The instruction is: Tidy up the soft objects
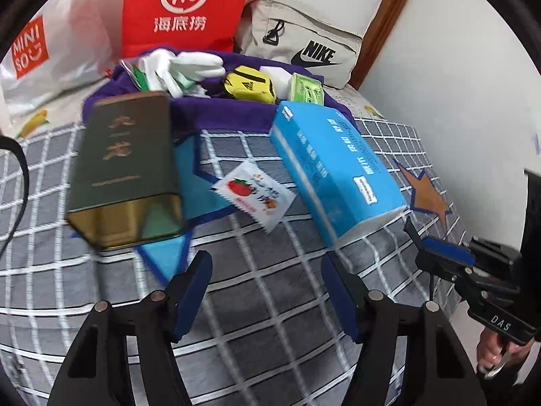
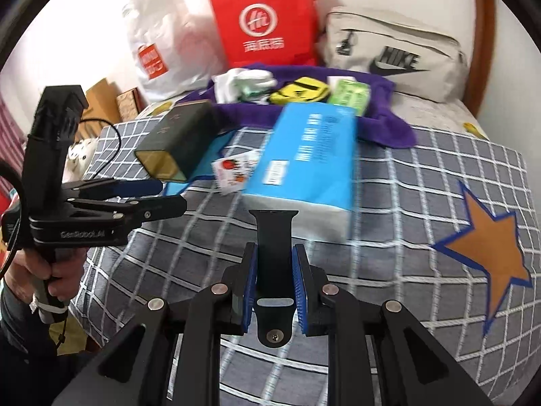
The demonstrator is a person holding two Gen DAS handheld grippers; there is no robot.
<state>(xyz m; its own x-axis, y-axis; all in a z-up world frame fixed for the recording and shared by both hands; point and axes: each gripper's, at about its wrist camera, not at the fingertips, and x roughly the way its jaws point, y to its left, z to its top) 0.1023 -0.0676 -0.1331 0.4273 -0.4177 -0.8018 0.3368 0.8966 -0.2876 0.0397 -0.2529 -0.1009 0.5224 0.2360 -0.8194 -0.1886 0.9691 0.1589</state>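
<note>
My right gripper is shut on a black watch strap and holds it upright above the checked bedspread. It also shows in the left wrist view at the right edge. My left gripper is open and empty, low over the bedspread in front of a blue tissue pack and a tomato sachet. On the purple towel lie white gloves, a yellow pouch and a green packet.
A dark green tin lies at the left. A white Miniso bag, a red bag and a beige Nike bag stand against the wall behind. The bed's right edge meets the wall.
</note>
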